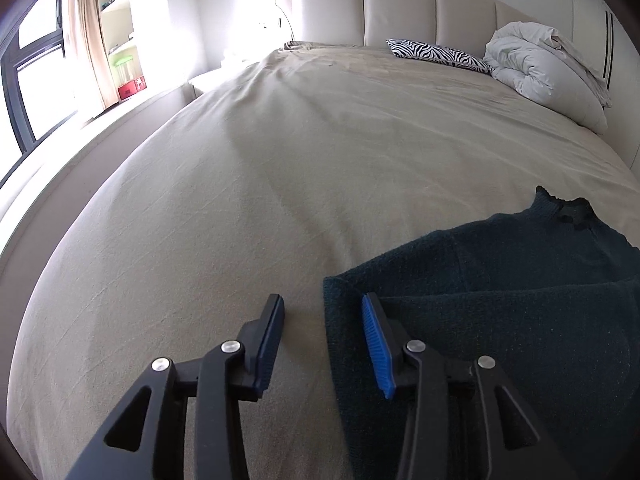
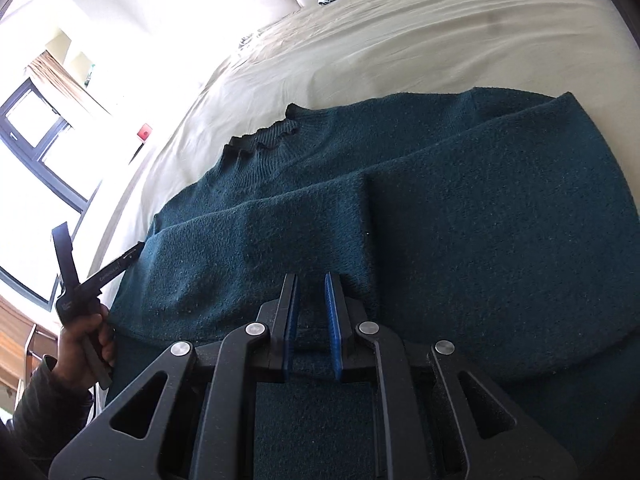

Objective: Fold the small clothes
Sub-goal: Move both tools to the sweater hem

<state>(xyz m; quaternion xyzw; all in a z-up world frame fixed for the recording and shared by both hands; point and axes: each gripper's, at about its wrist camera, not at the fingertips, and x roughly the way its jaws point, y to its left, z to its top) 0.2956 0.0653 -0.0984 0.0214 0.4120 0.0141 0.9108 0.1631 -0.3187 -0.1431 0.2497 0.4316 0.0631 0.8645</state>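
Your teal sweater [image 2: 360, 208] lies flat on the beige bed sheet [image 1: 280, 160], both sleeves already folded in across the body, collar pointing toward the zebra pillow [image 1: 440, 54]. Your right gripper [image 2: 311, 320] sits at the sweater's hem, fingers nearly together with a fold of knit pinched between the pads, so keep that grip firm. Your left gripper [image 1: 324, 344] hangs at the sweater's left edge, fingers apart and empty, one finger over the knit, one over bare sheet. Close it on the hem too, then lift both corners evenly toward the collar
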